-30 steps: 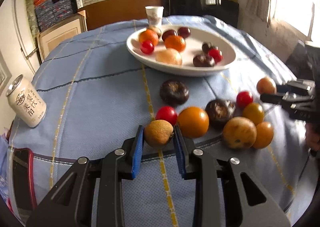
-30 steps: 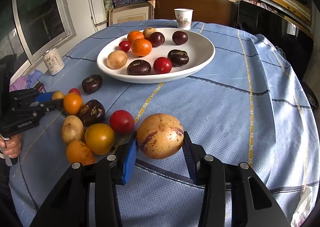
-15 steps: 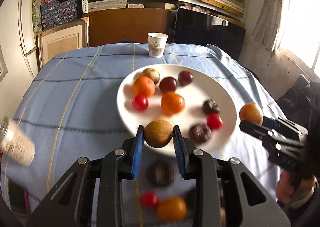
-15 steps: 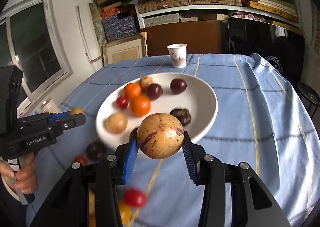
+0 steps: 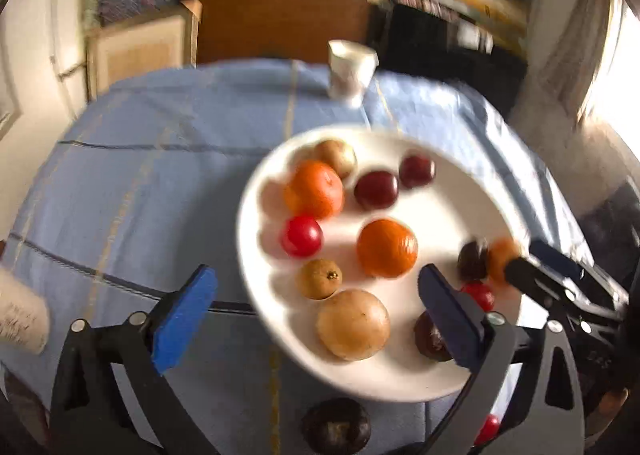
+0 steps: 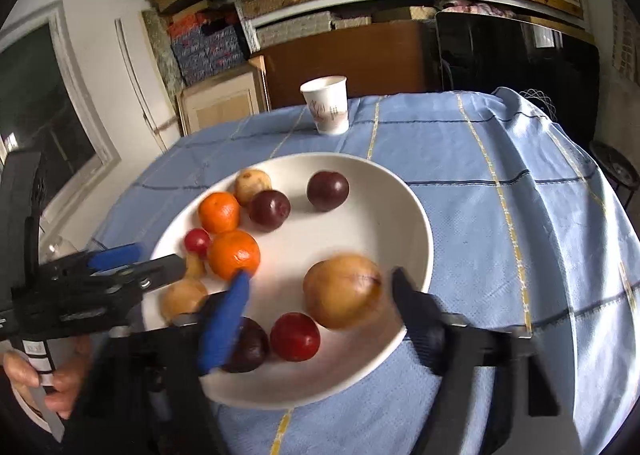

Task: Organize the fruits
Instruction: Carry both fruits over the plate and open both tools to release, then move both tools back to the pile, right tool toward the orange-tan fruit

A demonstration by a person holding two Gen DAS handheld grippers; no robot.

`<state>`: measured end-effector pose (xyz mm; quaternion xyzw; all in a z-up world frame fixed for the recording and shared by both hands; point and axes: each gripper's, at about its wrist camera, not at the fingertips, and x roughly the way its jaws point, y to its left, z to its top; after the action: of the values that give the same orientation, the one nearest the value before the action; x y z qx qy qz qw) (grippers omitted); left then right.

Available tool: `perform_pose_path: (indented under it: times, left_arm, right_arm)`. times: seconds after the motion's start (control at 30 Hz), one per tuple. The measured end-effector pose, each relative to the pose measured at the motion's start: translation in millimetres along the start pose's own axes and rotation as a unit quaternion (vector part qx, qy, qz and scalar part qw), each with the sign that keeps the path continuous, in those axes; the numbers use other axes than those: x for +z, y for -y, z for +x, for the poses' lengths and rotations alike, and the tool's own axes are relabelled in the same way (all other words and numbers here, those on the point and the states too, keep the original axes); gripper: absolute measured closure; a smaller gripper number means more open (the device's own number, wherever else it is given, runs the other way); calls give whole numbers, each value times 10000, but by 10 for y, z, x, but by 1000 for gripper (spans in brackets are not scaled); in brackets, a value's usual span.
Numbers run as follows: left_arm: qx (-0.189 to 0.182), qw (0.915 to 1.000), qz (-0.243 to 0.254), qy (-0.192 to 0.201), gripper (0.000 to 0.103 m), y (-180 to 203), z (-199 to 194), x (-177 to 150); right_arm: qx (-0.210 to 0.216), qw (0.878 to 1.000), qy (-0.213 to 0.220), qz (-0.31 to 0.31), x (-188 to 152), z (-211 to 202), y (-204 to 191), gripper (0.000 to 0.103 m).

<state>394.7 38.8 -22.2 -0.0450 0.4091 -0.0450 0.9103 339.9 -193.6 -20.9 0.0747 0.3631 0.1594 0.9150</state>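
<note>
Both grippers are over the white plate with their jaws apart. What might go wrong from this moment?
1. The big yellow fruit lies blurred between the right gripper's just-opened jaws, near the white plate's rim; it may roll off.
2. The small brown fruit, free between the left gripper's just-opened jaws, may bump the orange beside it.
3. The two grippers are close together over the plate and may collide.
</note>
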Motion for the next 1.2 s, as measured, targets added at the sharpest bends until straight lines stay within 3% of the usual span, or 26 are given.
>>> perform_pose_path:
  times: [0.17, 0.27, 0.47, 0.57, 0.67, 0.83, 1.07, 1.2]
  left_arm:
    - [-23, 9998, 39, 168, 5, -84, -400, -280]
    - [82, 9997, 162, 186, 5, -125, -587, -634]
    - [215, 9995, 180, -169, 5, -261, -830, -1410]
    - [289, 9971, 111, -688, 5, -333, -758, -1611]
    - [393, 9961, -159, -773, 4, -444, -747, -1643]
    - [819, 9920, 289, -911, 4, -300, -685, -1681]
    - [742, 9924, 203, -958, 4, -342, -692, -1683]
    - [744, 9924, 203, -961, 4, -328, -686, -1673]
  right_arm:
    - [66, 9989, 218, -422, -227, -420, -103, 26]
    - [162, 9976, -32, -672, -579, -567, -151, 26]
    - [605, 9937, -408, -848, -1062, -861, -324, 26]
    - [821, 9923, -510, -771, -1205, -949, -388, 26]
    - [803, 9890, -720, -1016, -1361, -956, -552, 26]
    - [594, 9835, -975, -1406, -1477, -896, -746, 26]
    - [444, 9892, -1167, -767, -1447, -790, -593, 27]
    - [446, 9906, -1097, -681, -1437, -793, -622, 36]
